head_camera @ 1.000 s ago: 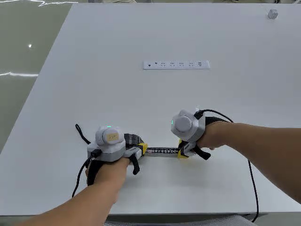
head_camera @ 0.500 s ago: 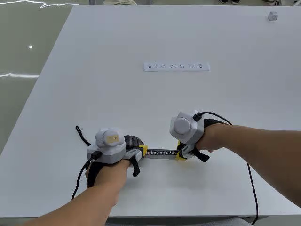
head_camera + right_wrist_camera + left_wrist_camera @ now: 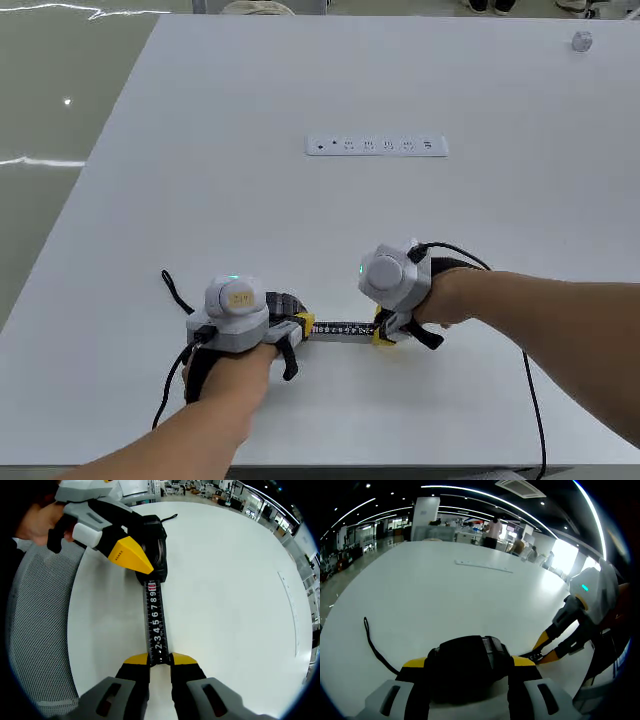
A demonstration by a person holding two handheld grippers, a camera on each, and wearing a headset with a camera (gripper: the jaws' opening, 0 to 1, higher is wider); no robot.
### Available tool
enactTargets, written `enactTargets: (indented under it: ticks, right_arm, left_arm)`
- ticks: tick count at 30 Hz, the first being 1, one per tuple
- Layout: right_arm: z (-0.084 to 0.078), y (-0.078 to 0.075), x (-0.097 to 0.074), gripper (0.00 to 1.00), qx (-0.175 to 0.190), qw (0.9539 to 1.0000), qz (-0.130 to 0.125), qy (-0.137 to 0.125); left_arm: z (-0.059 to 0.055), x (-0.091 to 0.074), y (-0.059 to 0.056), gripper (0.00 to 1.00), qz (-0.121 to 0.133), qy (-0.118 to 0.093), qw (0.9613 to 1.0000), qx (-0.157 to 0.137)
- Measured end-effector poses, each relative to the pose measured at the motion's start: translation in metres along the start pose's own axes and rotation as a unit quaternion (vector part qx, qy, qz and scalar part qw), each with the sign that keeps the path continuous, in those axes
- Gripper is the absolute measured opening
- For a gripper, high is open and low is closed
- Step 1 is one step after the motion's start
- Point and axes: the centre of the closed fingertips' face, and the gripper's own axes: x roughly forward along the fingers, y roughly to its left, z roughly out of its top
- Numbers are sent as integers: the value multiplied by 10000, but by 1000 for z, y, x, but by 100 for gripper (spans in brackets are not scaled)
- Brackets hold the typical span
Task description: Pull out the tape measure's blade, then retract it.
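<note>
Your left gripper (image 3: 468, 662) pinches the black tape measure case (image 3: 154, 532) across its sides, near the table's (image 3: 300, 80) near edge, left of middle; your right gripper (image 3: 160, 659) is pressed together on the tip of the blade (image 3: 154, 615). Expect the case to be rigid and fairly hefty; the blade looks thin, springy and probably slick; hold it at the hook end, flat between the jaws, or it may snap back.

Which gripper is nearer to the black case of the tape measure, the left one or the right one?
Left. The left gripper is clamped on the case itself. The right gripper pinches the end of the blade, a short drawn-out stretch away from the case.
</note>
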Motion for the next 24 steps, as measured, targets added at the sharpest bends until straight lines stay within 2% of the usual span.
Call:
enactTargets:
  ticks: [24]
  right_arm:
    - [8,1,4,15,-7,10000,-10,-44]
  left_arm:
    - [0,0,0,59,1,-12,10000,-7]
